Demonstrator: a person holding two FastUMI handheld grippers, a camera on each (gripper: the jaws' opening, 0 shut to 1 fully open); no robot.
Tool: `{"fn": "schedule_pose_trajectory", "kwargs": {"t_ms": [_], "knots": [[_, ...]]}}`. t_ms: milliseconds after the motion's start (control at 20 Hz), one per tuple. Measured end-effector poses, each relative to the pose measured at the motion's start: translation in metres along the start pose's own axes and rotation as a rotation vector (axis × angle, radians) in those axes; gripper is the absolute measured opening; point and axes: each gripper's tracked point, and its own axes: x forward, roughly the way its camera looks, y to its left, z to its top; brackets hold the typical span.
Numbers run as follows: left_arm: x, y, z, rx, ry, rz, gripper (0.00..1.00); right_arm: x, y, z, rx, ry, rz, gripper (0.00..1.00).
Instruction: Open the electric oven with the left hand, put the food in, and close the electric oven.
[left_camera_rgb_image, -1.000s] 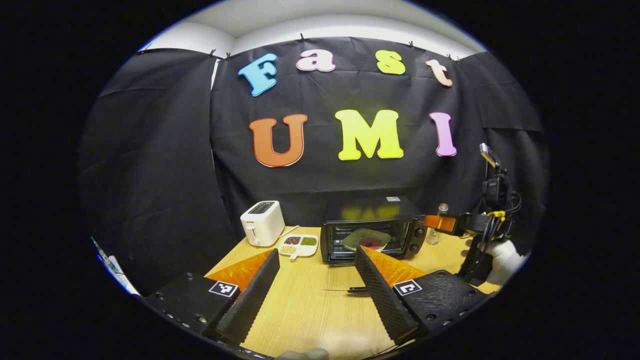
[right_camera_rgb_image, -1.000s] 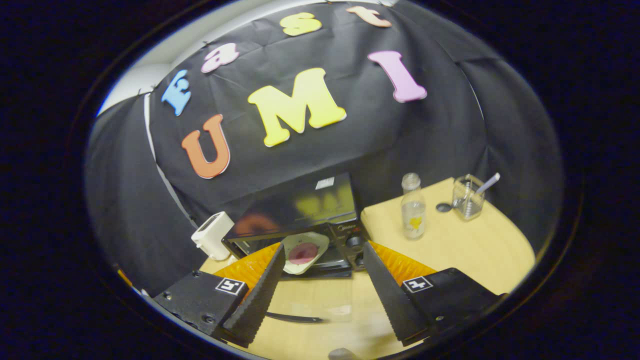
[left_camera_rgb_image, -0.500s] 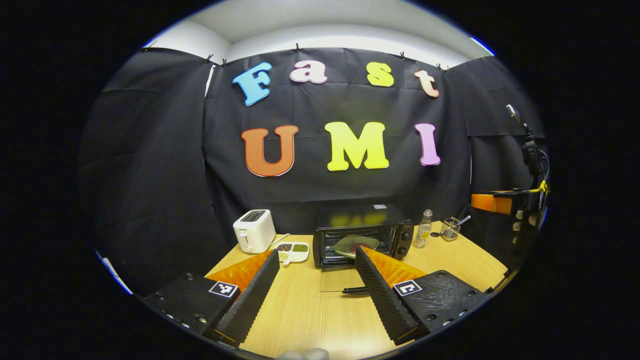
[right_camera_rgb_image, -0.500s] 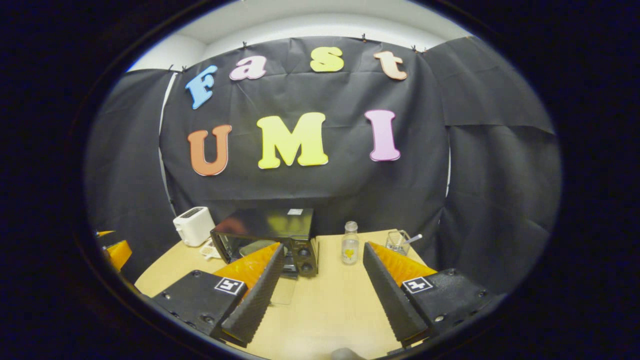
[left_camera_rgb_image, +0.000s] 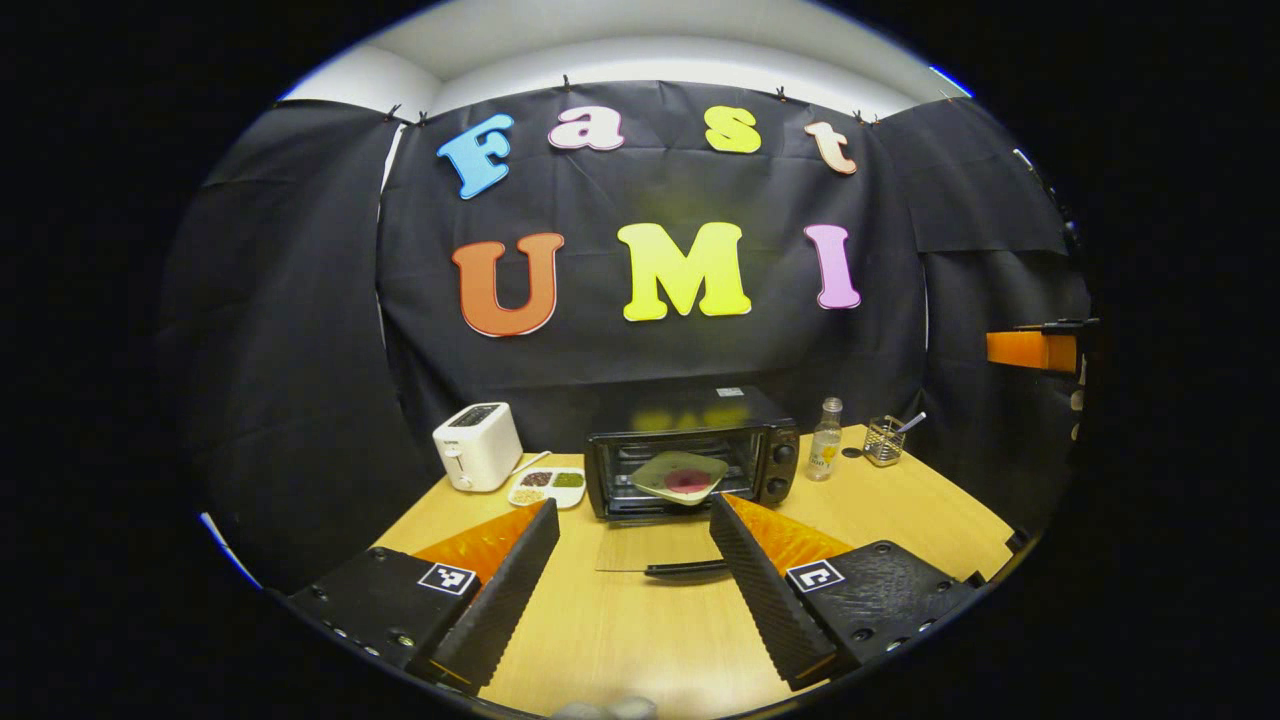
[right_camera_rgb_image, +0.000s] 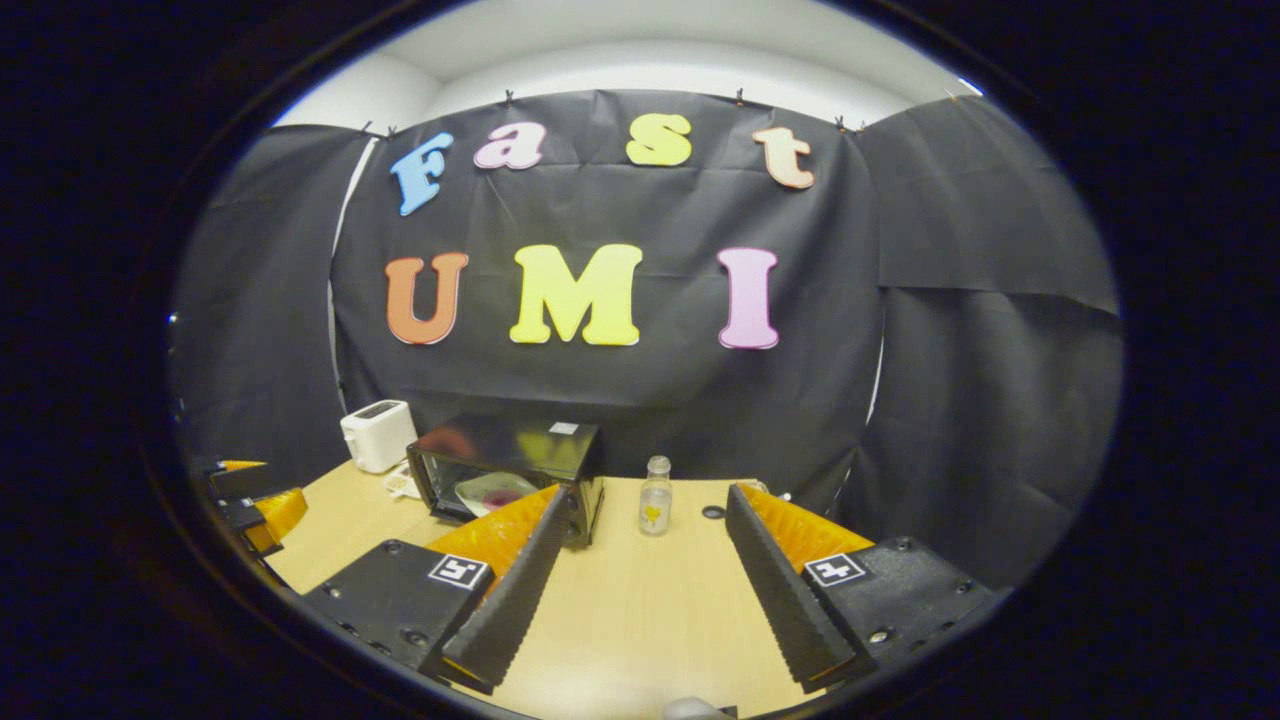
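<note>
In the left gripper view, the black electric oven (left_camera_rgb_image: 690, 440) stands at the back of the wooden table with its glass door (left_camera_rgb_image: 645, 545) folded down flat, handle toward me. A pale plate with dark red food (left_camera_rgb_image: 682, 475) sits tilted inside the cavity. My left gripper (left_camera_rgb_image: 635, 590) is open and holds nothing, well short of the door. The right gripper (left_camera_rgb_image: 1035, 350) hovers high at the far right. In the right gripper view, the oven (right_camera_rgb_image: 510, 465) with the plate (right_camera_rgb_image: 490, 492) lies ahead to the left. My right gripper (right_camera_rgb_image: 640, 590) is open, and the left gripper (right_camera_rgb_image: 250, 500) shows at the left edge.
A white toaster (left_camera_rgb_image: 477, 445) and a small divided dish (left_camera_rgb_image: 545, 485) stand left of the oven. A clear bottle (left_camera_rgb_image: 825, 440) and a glass holder with a utensil (left_camera_rgb_image: 883, 440) stand to its right. The bottle (right_camera_rgb_image: 655, 497) is straight ahead of my right gripper.
Both grippers have drawn back from the oven. The right gripper swung away to the right and rose, leaving the plate inside. The door stays down.
</note>
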Motion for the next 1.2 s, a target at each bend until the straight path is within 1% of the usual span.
{"fn": "schedule_pose_trajectory", "kwargs": {"t_ms": [250, 300, 350, 400, 550, 650, 700, 900, 950, 1200], "knots": [[0.018, -0.03, -0.03, 0.003, 0.057, -0.022, 0.97, 0.007, -0.011, -0.006, 0.018, 0.031, 0.022, 0.96], [0.023, -0.036, -0.04, 0.004, 0.073, -0.036, 0.97, 0.008, -0.014, -0.007, 0.012, 0.033, 0.023, 1.0], [0.029, -0.042, -0.051, 0.009, 0.086, -0.045, 0.97, 0.008, -0.016, -0.007, 0.0, 0.033, 0.023, 1.0], [0.036, -0.047, -0.064, 0.011, 0.109, -0.053, 0.97, 0.008, -0.017, -0.007, -0.009, 0.035, 0.026, 0.96], [0.055, -0.057, -0.107, 0.001, 0.192, -0.069, 0.97, 0.008, -0.022, -0.01, -0.015, 0.05, 0.026, 0.96], [0.068, -0.065, -0.134, -0.002, 0.242, -0.078, 0.97, 0.007, -0.025, -0.013, -0.012, 0.066, 0.019, 0.96], [0.075, -0.069, -0.147, -0.005, 0.269, -0.084, 0.98, 0.007, -0.027, -0.015, -0.013, 0.072, 0.015, 1.0], [0.101, -0.082, -0.188, -0.006, 0.338, -0.103, 0.97, 0.006, -0.034, -0.023, -0.02, 0.108, -0.007, 1.0], [0.108, -0.084, -0.196, -0.007, 0.349, -0.102, 0.97, 0.006, -0.036, -0.024, -0.021, 0.115, -0.012, 0.96], [0.142, -0.08, -0.228, 0.021, 0.393, -0.093, 0.97, 0.006, -0.046, -0.026, -0.013, 0.13, -0.053, 0.96]]}}
